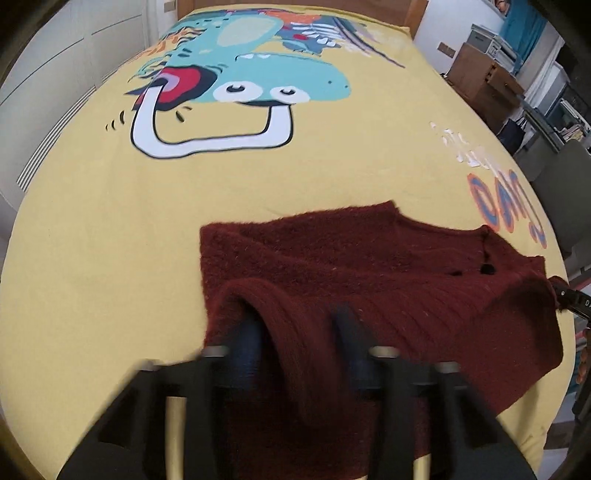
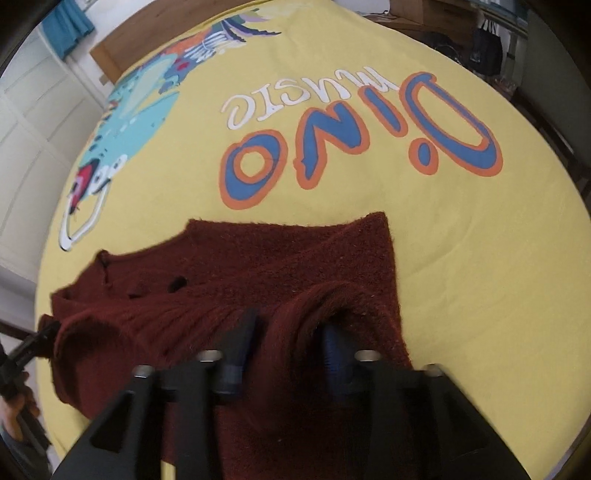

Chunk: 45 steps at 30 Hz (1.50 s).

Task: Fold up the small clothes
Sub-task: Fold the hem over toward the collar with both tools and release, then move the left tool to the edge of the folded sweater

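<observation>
A dark red knitted sweater (image 1: 332, 258) (image 2: 277, 258) lies on the yellow dinosaur bedspread (image 1: 110, 221) (image 2: 461, 240), its near hem folded over toward the collar. My left gripper (image 1: 299, 328) stands over the left end of that fold, jaws apart, with a loose ridge of knit rising between the blue pads. My right gripper (image 2: 290, 332) stands the same way over the right end, fingers apart with a hump of knit between them. Neither pair of pads presses the cloth. Each gripper's tip shows at the other view's edge.
The bedspread carries a teal dinosaur print (image 1: 258, 81) and the lettering "Dino music" (image 2: 362, 140). A wooden headboard (image 2: 147, 29) runs along the far side. White cupboard doors (image 1: 55, 74) stand left; a wooden cabinet and shelves (image 1: 480, 77) stand right. A hand (image 2: 14, 410) holds the left gripper.
</observation>
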Available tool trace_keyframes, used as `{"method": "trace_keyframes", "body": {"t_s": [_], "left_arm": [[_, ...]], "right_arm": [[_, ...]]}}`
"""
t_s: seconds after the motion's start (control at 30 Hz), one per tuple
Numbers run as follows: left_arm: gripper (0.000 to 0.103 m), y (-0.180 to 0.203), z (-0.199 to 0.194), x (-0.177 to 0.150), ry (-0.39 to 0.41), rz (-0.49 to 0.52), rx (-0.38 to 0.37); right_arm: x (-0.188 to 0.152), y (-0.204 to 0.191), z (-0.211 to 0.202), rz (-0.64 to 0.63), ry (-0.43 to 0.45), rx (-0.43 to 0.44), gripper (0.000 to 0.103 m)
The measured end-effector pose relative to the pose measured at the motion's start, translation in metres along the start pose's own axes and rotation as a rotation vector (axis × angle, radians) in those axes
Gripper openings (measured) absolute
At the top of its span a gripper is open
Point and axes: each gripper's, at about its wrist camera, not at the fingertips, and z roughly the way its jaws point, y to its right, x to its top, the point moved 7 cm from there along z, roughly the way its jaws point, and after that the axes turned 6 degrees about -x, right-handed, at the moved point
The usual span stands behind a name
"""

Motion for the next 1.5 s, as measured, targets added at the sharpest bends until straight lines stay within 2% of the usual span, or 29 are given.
{"method": "trace_keyframes", "body": {"t_s": [0.03,0.07,0.1,0.13,0.2,0.27,0.4,0.57,0.77,0.87,0.93,1.03,1.17,1.3,1.5], "left_arm": [[0.062,0.002,-0.005,0.002,0.010,0.000,-0.005],[0.065,0.003,-0.012,0.005,0.022,0.000,0.006],[0.072,0.005,-0.016,0.007,0.030,0.003,0.016],[0.077,0.009,-0.022,0.010,0.035,0.011,0.013],[0.093,0.019,-0.031,0.011,0.047,0.030,-0.008],[0.102,0.033,-0.040,0.009,0.071,0.064,-0.022],[0.102,0.061,-0.045,-0.003,0.101,0.134,-0.038],[0.102,0.088,-0.030,-0.031,0.121,0.210,-0.024],[0.102,0.095,0.011,-0.068,0.045,0.199,-0.023],[0.102,0.084,0.026,-0.080,0.019,0.192,0.008],[0.102,0.068,0.029,-0.083,0.032,0.187,0.060],[0.102,0.045,0.024,-0.083,0.041,0.157,0.062],[0.102,0.024,0.020,-0.081,0.051,0.157,0.107],[0.102,0.017,0.026,-0.085,0.047,0.142,0.088],[0.102,0.014,0.029,-0.090,0.086,0.125,0.096]], "right_arm": [[0.001,0.000,-0.003,0.011,0.009,0.018,0.068],[0.004,0.000,-0.008,0.018,0.024,0.032,0.073],[0.006,-0.001,-0.011,0.018,0.033,0.026,0.080],[0.008,-0.001,-0.017,0.012,0.048,0.008,0.081],[0.009,-0.004,-0.029,-0.009,0.078,-0.002,0.083],[0.007,-0.013,-0.042,-0.042,0.112,0.006,0.085],[-0.010,-0.036,-0.059,-0.142,0.161,-0.018,0.103],[-0.051,-0.068,-0.055,-0.273,0.205,-0.062,0.103],[-0.101,-0.084,-0.019,-0.343,0.178,-0.092,0.103],[-0.114,-0.080,-0.004,-0.347,0.160,-0.115,0.103],[-0.117,-0.074,0.000,-0.357,0.171,-0.136,0.103],[-0.117,-0.059,0.000,-0.351,0.167,-0.153,0.103],[-0.109,-0.028,-0.006,-0.302,0.175,-0.190,0.103],[-0.111,-0.008,-0.003,-0.266,0.169,-0.180,0.103],[-0.121,-0.005,0.009,-0.251,0.173,-0.168,0.103]]}}
